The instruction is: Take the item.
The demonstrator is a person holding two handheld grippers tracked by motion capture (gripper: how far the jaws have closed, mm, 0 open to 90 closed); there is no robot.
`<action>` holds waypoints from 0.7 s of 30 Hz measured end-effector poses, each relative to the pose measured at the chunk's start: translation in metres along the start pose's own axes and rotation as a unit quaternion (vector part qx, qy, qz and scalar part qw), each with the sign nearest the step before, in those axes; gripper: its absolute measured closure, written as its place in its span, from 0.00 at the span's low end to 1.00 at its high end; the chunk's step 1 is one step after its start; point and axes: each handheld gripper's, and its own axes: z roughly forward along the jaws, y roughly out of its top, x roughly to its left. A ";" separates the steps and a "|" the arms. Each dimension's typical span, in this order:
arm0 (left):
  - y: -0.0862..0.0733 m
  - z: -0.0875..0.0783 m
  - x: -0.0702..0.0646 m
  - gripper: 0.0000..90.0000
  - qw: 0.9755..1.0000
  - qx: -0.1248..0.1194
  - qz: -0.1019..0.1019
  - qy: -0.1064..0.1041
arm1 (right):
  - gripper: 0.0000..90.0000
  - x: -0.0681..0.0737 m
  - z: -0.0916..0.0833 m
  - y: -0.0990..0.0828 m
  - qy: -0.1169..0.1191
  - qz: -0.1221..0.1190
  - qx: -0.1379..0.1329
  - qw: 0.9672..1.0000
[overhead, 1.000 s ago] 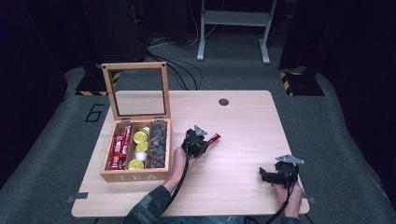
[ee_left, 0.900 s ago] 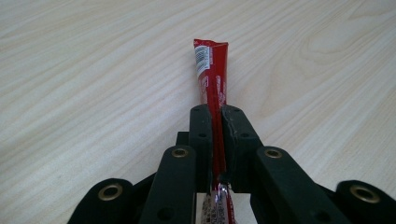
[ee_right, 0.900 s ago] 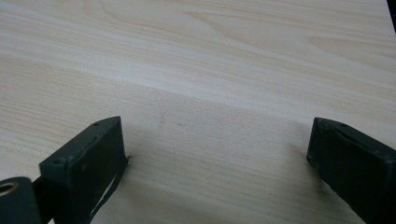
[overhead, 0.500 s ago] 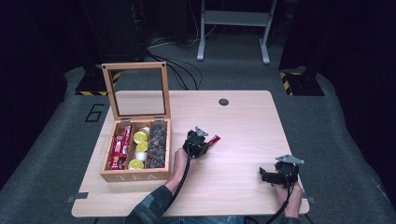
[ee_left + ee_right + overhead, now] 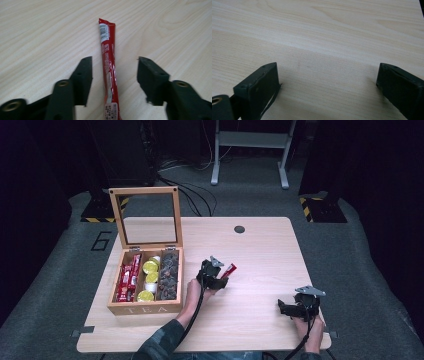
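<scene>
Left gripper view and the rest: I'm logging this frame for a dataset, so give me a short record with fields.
setting: wooden table, person seated at its near edge
box: wooden tea box, glass lid open and upright, at table's left
box contents: red sticks, yellow-lidded cups, dark pieces, in three compartments
left gripper: open, jaws either side of a red stick lying on the table, not touching it
right gripper: open, empty, over bare wood near the table's right front
other: dark round grommet near the far edge
</scene>
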 end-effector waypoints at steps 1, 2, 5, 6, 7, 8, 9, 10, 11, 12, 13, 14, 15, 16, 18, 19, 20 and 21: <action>0.001 -0.002 -0.001 0.41 1.000 -0.006 -0.001 -0.005 | 0.04 0.000 0.000 0.000 0.000 0.000 0.000 1.000; 0.001 -0.006 -0.003 0.37 1.000 -0.006 0.000 -0.008 | 0.04 0.000 0.000 0.000 0.000 0.000 0.000 1.000; 0.003 -0.017 -0.004 0.24 1.000 -0.014 0.007 -0.018 | 0.04 0.000 0.000 0.000 0.000 0.000 0.000 1.000; 0.003 -0.021 -0.004 0.21 1.000 -0.021 0.008 -0.020 | 0.04 0.000 0.000 0.000 0.000 0.000 0.000 1.000; 0.004 -0.026 -0.003 0.19 0.999 -0.022 0.014 -0.020 | 0.04 0.000 0.000 0.000 0.000 0.000 0.000 1.000; 0.004 -0.026 -0.003 0.17 0.999 -0.022 0.014 -0.020 | 0.04 0.000 0.000 0.000 0.000 0.000 0.000 1.000; 0.005 -0.034 -0.003 0.16 0.999 -0.027 0.017 -0.023 | 0.04 0.000 0.000 0.000 0.000 0.000 0.000 1.000; 0.005 -0.039 -0.003 0.15 0.999 -0.030 0.020 -0.025 | 0.04 0.000 0.000 0.000 0.000 0.000 0.000 1.000; 0.004 -0.043 -0.002 0.13 0.999 -0.035 0.019 -0.025 | 0.04 0.000 0.000 0.000 0.000 0.000 0.000 1.000; 0.004 -0.043 -0.002 0.12 0.999 -0.035 0.019 -0.025 | 0.04 0.000 0.000 0.000 0.000 0.000 0.000 1.000; 0.003 -0.052 -0.001 0.10 0.999 -0.042 0.017 -0.023 | 0.04 0.000 0.000 0.000 0.000 0.000 0.000 1.000; 0.003 -0.052 -0.001 0.09 0.999 -0.042 0.017 -0.023 | 0.04 0.000 0.000 0.000 0.000 0.000 0.000 1.000; 0.003 -0.059 0.002 0.09 0.999 -0.045 0.020 -0.023 | 0.04 0.000 0.000 0.000 0.000 0.001 0.001 1.000; 0.001 -0.065 0.003 0.08 0.998 -0.047 0.018 -0.022 | 0.04 0.000 0.000 0.000 0.000 0.000 0.000 1.000; 0.000 -0.074 0.006 0.05 0.998 -0.055 0.015 -0.017 | 0.04 0.000 0.000 0.000 0.000 0.000 0.000 1.000; -0.002 -0.083 0.010 0.05 0.998 -0.058 0.014 -0.014 | 0.04 0.000 0.000 0.000 0.000 0.000 0.000 1.000; -0.002 -0.087 0.011 0.04 0.998 -0.061 0.016 -0.013 | 0.04 0.000 0.000 0.000 0.000 0.000 0.000 1.000; -0.004 -0.093 0.013 0.04 0.998 -0.063 0.015 -0.010 | 0.04 0.000 0.000 0.000 0.000 0.000 0.000 1.000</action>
